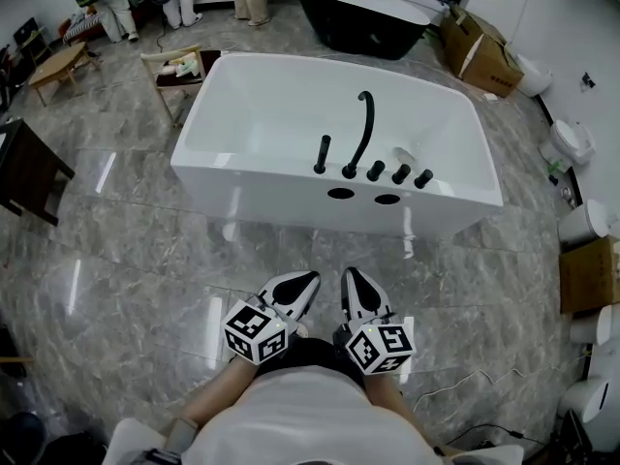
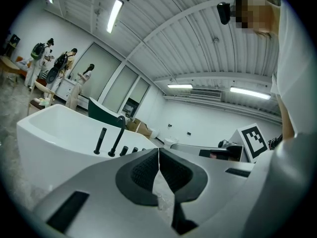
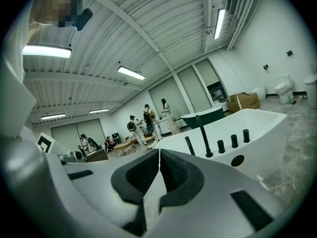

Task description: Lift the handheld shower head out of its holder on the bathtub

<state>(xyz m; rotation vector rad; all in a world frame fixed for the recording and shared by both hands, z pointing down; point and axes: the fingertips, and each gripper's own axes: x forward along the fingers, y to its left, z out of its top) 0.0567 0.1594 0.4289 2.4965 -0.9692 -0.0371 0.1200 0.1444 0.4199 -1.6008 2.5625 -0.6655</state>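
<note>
Grey marble floor (image 1: 116, 250) surrounds a white bathtub (image 1: 262, 197), where the black handheld shower head (image 1: 322, 154) stands upright in its holder beside the curved spout (image 1: 362, 124). The left hand-held gripper (image 1: 310, 279) and right hand-held gripper (image 1: 350, 275) hover well short of it, jaws together, empty. A black tub (image 1: 358, 22) and cardboard boxes (image 1: 480, 51) stand beyond.

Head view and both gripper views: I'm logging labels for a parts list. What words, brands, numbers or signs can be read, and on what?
No readable words or numbers in any view.
Cubes on the left gripper and right gripper: square marker patterns only, no letters.
On the cardboard boxes: print, if any, too small to read.
On the bathtub: no brand visible.
</note>
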